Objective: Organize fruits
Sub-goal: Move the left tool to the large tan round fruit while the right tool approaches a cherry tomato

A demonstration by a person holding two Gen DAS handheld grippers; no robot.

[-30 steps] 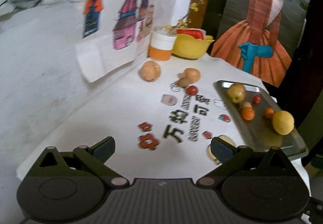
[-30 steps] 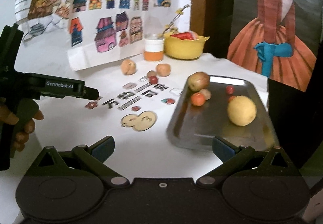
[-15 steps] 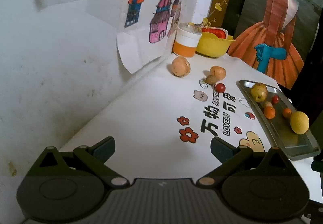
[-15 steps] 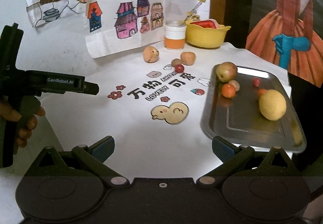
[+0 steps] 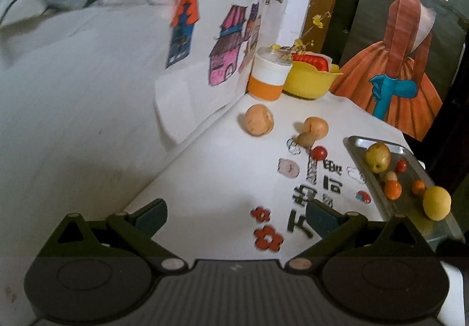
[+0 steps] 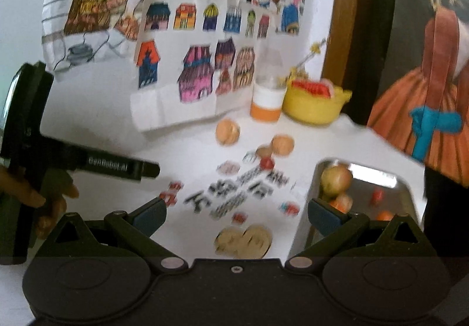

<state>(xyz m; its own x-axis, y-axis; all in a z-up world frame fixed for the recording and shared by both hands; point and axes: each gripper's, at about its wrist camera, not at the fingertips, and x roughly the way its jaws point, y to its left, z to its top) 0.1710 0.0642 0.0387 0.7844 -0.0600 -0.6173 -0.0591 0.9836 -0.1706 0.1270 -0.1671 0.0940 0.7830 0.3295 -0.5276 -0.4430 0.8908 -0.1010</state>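
On the white table (image 5: pixel 222 179) lie a tan round fruit (image 5: pixel 259 120), a second tan fruit (image 5: pixel 316 126), a small brown fruit (image 5: pixel 305 139) and a red cherry tomato (image 5: pixel 319 153). A metal tray (image 5: pixel 410 208) at the right holds a yellow-green apple (image 5: pixel 377 157), a lemon (image 5: pixel 436 202) and several small orange and red fruits. My left gripper (image 5: pixel 236 216) is open and empty, well short of the loose fruits. My right gripper (image 6: pixel 237 214) is open and empty, near the tray (image 6: pixel 363 176). The left gripper's body (image 6: pixel 88 164) shows at the left, held by a hand (image 6: pixel 38 197).
A yellow bowl (image 5: pixel 310 82) with red contents and a white-and-orange cup (image 5: pixel 268 78) stand at the table's back corner. Children's drawings (image 6: pixel 187 56) hang on the wall to the left. A painted dress picture (image 5: pixel 398 62) hangs behind the table's far side.
Both grippers have moved forward toward the fruits and tilted, so the fruits and tray look closer. The right wrist view is now blurred by motion. Both stay open and empty.
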